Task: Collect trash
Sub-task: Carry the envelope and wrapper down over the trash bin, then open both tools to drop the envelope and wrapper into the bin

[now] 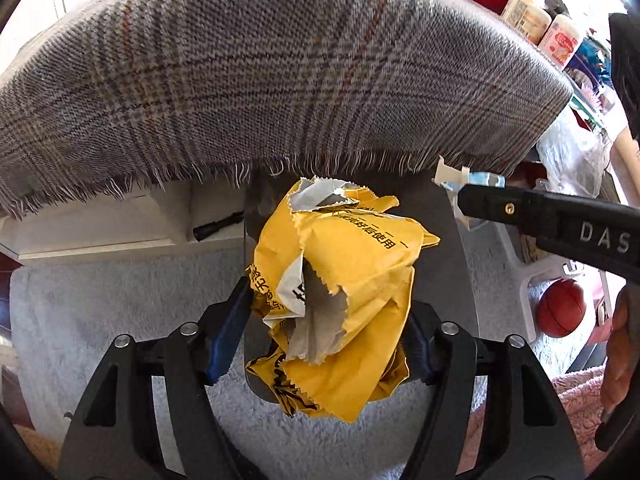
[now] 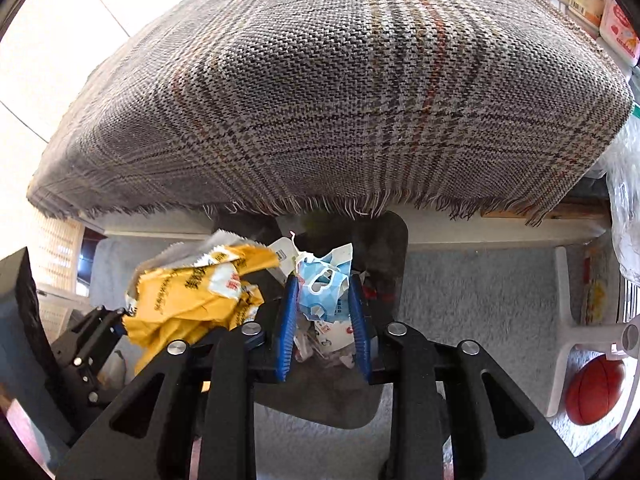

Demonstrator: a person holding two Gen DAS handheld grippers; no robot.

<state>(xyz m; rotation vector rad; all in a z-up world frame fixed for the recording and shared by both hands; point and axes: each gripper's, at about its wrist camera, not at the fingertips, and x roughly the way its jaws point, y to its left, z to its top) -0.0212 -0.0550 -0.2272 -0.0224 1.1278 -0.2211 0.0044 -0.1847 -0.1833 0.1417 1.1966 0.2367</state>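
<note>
Trash is already in both claws, so I'd say this is the carry-and-drop stage: both pieces hang over a dark grey bin [image 2: 384, 248] parked just under the edge of the bench, and the bin has scraps in it already. Going left to right: the left claw [image 1: 324, 308] is clamped on a crumpled yellow paper bag [image 1: 352, 280], stiff kraft-looking stuff with pinked zigzag edges, black print and a grey-white lining showing through the tears. It's bulky and springy, so it'll probably puff back out when let go. Next over, the right claw [image 2: 323, 312] is pinched tight on a small light-blue and white wrapper [image 2: 320, 292], thin glossy plastic, all crinkly, with a white tag sticking up. The blue pads have ribbed faces, good for slippery film. Above everything, the plaid woven cloth [image 1: 280, 80] drapes the bench, coarse weave with a frayed fringe. Far right, an orange basketball [image 2: 596, 392] sits on the fuzzy grey carpet [image 2: 480, 288]. Next move, I reckon: centre each piece above the bin mouth, then spread the fingers.
</note>
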